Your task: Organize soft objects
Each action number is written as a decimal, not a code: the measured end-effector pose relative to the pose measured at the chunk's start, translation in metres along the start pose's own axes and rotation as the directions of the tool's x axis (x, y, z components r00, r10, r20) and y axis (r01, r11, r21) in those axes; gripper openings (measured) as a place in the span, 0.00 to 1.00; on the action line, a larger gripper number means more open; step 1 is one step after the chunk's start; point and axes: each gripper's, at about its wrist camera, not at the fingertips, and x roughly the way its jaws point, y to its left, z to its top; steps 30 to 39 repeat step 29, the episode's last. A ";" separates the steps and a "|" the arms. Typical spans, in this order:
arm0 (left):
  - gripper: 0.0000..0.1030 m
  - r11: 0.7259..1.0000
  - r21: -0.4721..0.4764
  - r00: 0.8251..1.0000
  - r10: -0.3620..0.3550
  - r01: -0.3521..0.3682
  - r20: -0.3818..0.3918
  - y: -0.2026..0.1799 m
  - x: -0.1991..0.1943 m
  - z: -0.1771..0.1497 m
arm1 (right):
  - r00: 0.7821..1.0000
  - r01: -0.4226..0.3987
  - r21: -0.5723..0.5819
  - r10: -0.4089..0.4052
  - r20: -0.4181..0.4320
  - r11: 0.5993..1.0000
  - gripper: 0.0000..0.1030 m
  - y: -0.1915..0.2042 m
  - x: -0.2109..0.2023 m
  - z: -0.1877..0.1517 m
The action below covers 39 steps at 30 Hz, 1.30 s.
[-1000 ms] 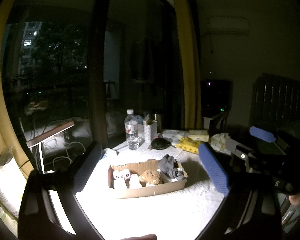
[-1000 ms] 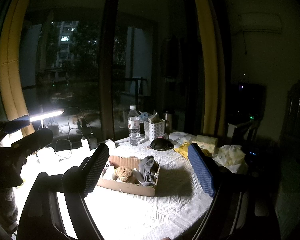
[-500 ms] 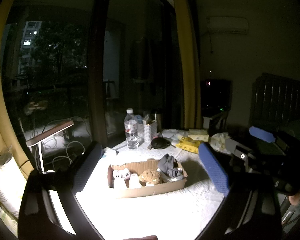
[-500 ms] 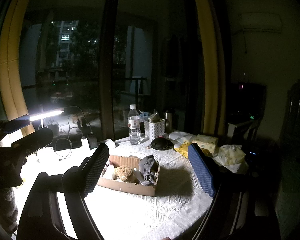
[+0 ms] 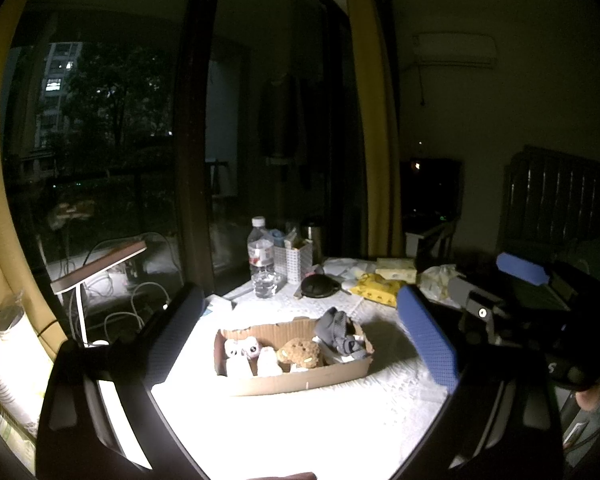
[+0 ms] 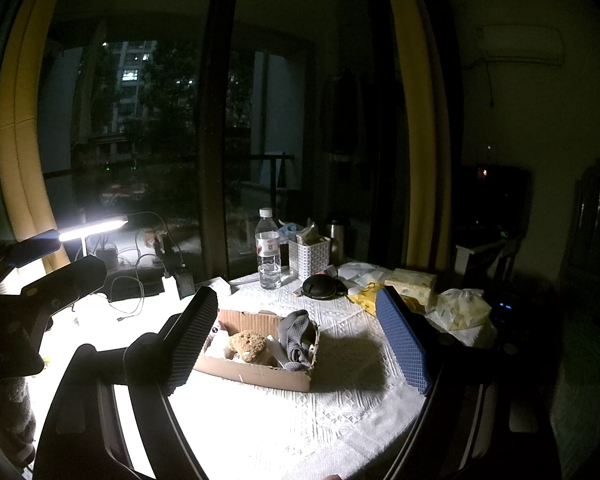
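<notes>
A shallow cardboard box stands on the white tablecloth. It holds a brown plush toy, small white soft toys and a grey cloth draped at its right end. My left gripper is open and empty, held back from the box and above the table. My right gripper is open and empty, also back from the box. The right gripper shows at the right of the left wrist view; the left one shows at the left of the right wrist view.
Behind the box stand a water bottle, a white mesh holder, a black round case, yellow packets and tissue packs. A lit desk lamp and cables are at the left. Dark windows lie beyond.
</notes>
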 end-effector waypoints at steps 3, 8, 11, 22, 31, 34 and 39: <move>0.96 1.000 0.001 1.000 0.000 0.000 0.000 0.000 0.000 0.000 | 1.000 0.001 0.000 -0.001 0.000 1.000 0.81 0.000 0.000 0.000; 0.96 1.000 0.001 1.000 -0.002 0.002 -0.001 0.000 0.000 0.000 | 1.000 0.000 0.000 0.000 -0.001 1.000 0.81 0.000 0.000 -0.001; 0.96 1.000 0.001 1.000 -0.002 0.002 -0.001 0.000 0.000 0.000 | 1.000 0.000 0.000 0.000 -0.003 1.000 0.81 0.000 0.000 -0.001; 0.96 1.000 0.015 1.000 0.008 -0.008 0.003 0.000 0.000 -0.003 | 1.000 0.000 -0.001 0.000 -0.010 1.000 0.81 0.003 -0.002 -0.003; 0.96 1.000 0.001 1.000 -0.009 0.009 -0.020 0.004 0.005 -0.003 | 1.000 0.000 0.002 0.000 -0.022 1.000 0.81 0.005 -0.007 -0.013; 0.96 1.000 0.001 1.000 -0.009 0.009 -0.020 0.004 0.005 -0.003 | 1.000 0.000 0.002 0.000 -0.022 1.000 0.81 0.005 -0.007 -0.013; 0.96 1.000 0.001 1.000 -0.009 0.009 -0.020 0.004 0.005 -0.003 | 1.000 0.000 0.002 0.000 -0.022 1.000 0.81 0.005 -0.007 -0.013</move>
